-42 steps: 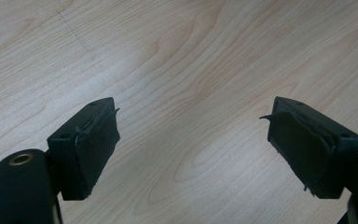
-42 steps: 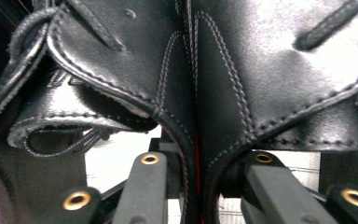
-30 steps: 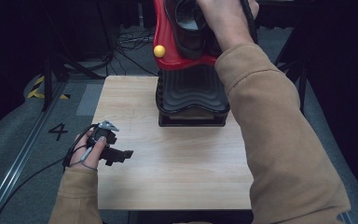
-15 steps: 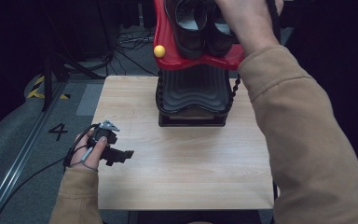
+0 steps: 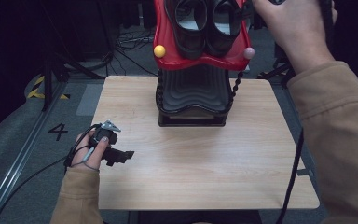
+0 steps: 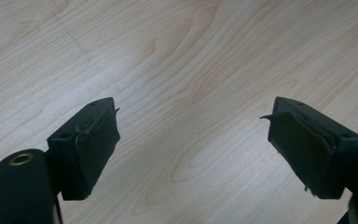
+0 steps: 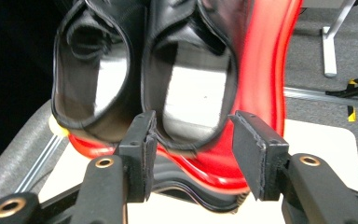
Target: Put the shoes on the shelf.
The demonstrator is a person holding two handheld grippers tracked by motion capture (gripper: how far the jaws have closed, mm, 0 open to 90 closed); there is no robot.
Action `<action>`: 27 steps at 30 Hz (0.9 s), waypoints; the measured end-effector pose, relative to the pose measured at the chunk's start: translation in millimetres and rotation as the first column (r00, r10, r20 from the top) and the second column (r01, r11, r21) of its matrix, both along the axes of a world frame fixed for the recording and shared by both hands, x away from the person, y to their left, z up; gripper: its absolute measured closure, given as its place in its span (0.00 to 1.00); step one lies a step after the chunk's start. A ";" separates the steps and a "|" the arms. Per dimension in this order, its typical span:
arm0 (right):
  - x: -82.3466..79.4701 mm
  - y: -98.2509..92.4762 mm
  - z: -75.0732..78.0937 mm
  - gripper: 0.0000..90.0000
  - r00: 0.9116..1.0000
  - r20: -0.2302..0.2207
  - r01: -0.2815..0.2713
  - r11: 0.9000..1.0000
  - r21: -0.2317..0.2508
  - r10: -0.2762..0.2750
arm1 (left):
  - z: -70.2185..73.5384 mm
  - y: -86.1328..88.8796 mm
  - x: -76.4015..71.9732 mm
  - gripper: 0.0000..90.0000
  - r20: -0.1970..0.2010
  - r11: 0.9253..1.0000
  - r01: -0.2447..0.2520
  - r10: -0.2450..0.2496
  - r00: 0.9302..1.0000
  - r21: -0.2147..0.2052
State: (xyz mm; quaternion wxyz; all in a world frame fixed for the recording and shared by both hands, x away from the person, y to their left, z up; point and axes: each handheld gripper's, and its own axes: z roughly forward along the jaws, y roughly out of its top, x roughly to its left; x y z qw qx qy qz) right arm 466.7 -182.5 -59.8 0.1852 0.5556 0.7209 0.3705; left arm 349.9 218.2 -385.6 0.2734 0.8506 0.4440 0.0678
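So the right gripper (image 7: 191,154) is up at the pair of black shoes (image 5: 208,21) sitting in the red tray (image 5: 200,58) on top of the black ribbed stand (image 5: 193,95) at the far edge of the table (image 5: 191,163). Its jaws have just been opening and stand fairly wide, with the heel of the nearer shoe (image 7: 193,93) seen between them, but the pads don't look pressed on it, so I'd call it open and empty. Looks like it's either lining up a grab or just let go (honestly can't tell which). Next move would need the jaws squared on that heel rim before closing. The right hand (image 5: 293,32) is raised high beside the tray, forearm stretched across the table's right side. The left gripper (image 6: 193,149) rests low over bare wood near the left edge, jaws wide, nothing in them.
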 end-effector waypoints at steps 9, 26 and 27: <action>-27.6 -39.1 -6.5 0.54 0.999 -0.006 -0.033 0.999 -0.005 0.033 | -1.5 4.4 -0.4 0.19 -0.001 1.000 -0.010 0.010 1.000 0.007; -68.4 -103.1 -67.1 0.44 0.984 0.014 -0.176 0.984 -0.037 0.176 | -2.1 7.3 -9.6 0.18 0.015 0.999 -0.034 0.034 0.999 0.013; -71.2 -106.2 -77.4 0.44 0.981 0.013 -0.195 0.980 -0.038 0.195 | -2.6 8.0 -10.9 0.18 0.016 0.999 -0.033 0.033 0.999 0.014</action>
